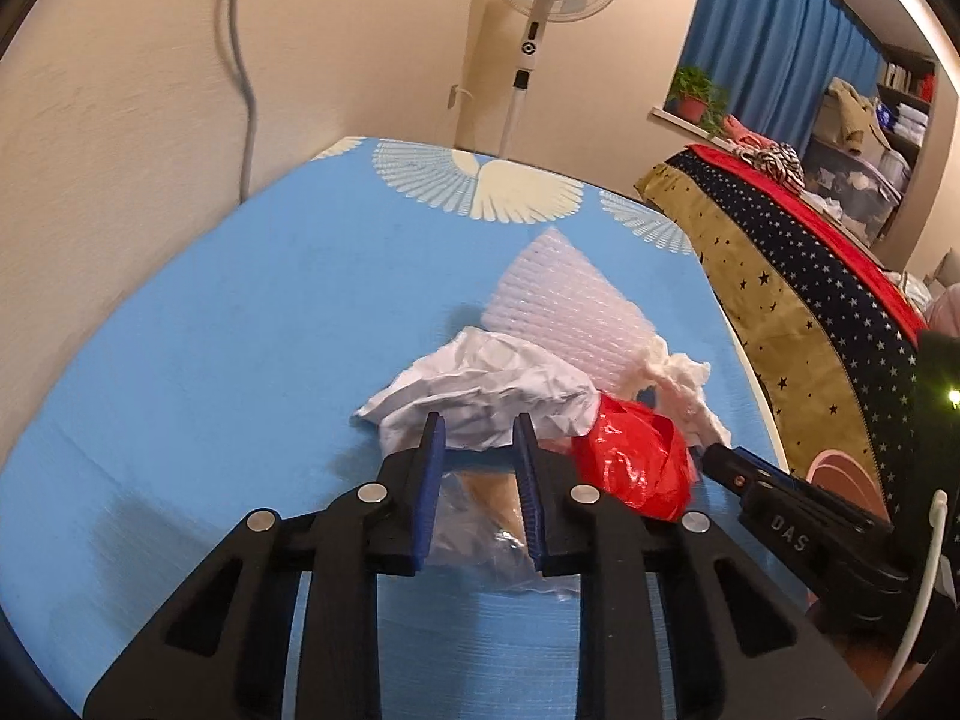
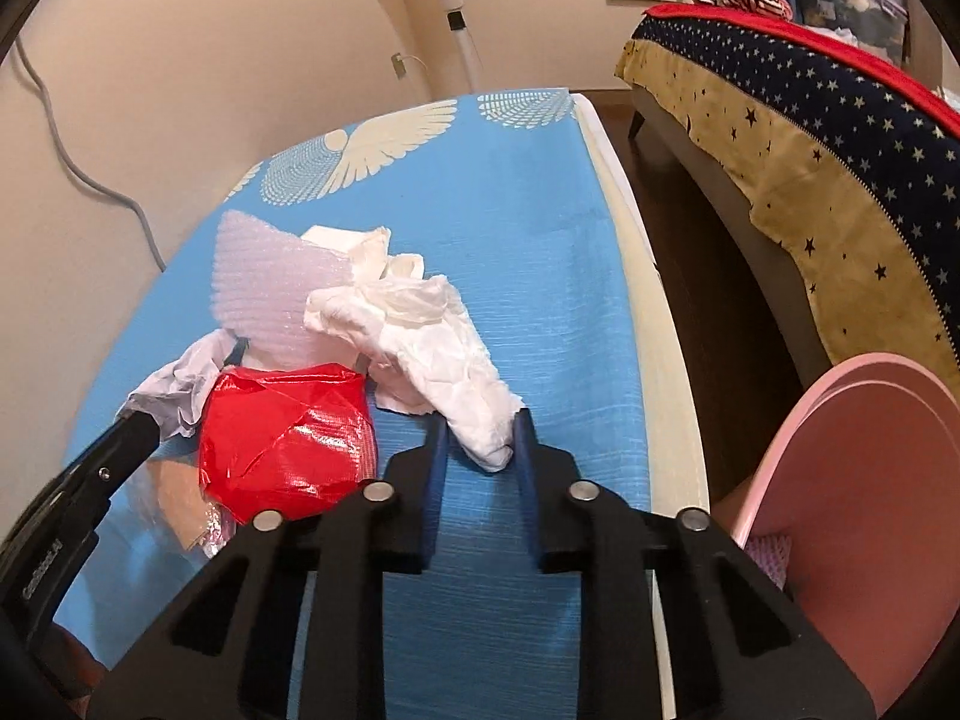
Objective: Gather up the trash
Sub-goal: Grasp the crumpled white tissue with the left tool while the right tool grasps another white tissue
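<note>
A pile of trash lies on the blue table (image 1: 210, 330): crumpled white paper (image 1: 480, 390), bubble wrap (image 1: 558, 300), a red plastic bag (image 1: 636, 462), a white tissue wad (image 2: 432, 348) and a clear wrapper with something tan inside (image 1: 486, 504). My left gripper (image 1: 480, 438) is open, its jaws either side of the clear wrapper, tips touching the crumpled paper. My right gripper (image 2: 480, 426) is open, its jaws either side of the near end of the tissue wad, right of the red bag (image 2: 288, 438).
A pink bin (image 2: 870, 510) stands off the table's right edge. A bed with a starred cover (image 2: 810, 138) lies further right across a dark floor gap. A standing fan (image 1: 540, 12) and a wall cable (image 1: 240, 60) are behind the table.
</note>
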The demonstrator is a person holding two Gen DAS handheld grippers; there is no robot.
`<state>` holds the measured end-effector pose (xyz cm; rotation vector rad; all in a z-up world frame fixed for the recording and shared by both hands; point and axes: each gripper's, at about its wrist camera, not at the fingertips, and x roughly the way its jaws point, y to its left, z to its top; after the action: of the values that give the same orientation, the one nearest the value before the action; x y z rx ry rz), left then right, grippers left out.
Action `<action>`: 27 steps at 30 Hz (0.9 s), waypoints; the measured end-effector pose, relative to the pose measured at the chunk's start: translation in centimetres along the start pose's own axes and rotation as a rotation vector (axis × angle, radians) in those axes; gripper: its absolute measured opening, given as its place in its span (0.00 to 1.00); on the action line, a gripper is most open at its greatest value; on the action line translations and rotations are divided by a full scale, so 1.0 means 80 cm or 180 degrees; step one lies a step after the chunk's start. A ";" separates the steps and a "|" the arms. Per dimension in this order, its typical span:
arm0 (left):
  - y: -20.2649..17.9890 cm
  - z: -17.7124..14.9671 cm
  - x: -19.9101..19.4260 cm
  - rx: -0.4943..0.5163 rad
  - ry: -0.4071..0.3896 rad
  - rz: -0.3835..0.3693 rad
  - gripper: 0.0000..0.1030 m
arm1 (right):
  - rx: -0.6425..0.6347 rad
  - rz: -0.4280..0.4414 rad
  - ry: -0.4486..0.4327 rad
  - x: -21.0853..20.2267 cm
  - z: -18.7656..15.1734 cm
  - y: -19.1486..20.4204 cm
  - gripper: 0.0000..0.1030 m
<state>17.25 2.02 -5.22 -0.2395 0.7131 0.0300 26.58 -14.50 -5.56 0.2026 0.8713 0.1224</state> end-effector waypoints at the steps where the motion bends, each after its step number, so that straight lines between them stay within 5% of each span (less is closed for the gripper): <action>1: 0.001 0.001 -0.002 -0.0010 -0.0020 0.0015 0.22 | 0.0016 0.0015 -0.0003 -0.001 -0.001 -0.001 0.15; 6: 0.003 0.007 -0.020 0.0007 -0.0230 0.0097 0.25 | 0.0101 0.0108 -0.0094 -0.016 -0.006 -0.006 0.13; 18: 0.005 0.020 -0.001 -0.0284 -0.0221 0.0007 0.73 | 0.0159 0.0254 -0.0229 -0.040 -0.012 -0.010 0.13; 23: 0.004 0.013 0.027 -0.0310 0.0067 0.0130 0.74 | 0.0187 0.0267 -0.0216 -0.039 -0.013 -0.013 0.13; 27: 0.010 0.010 0.031 -0.0389 0.0129 0.0085 0.56 | 0.0204 0.0276 -0.0214 -0.039 -0.012 -0.014 0.13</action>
<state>19.55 2.85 -6.43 -0.3484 0.7557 0.0946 23.85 -16.02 -4.09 0.3029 0.8003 0.1679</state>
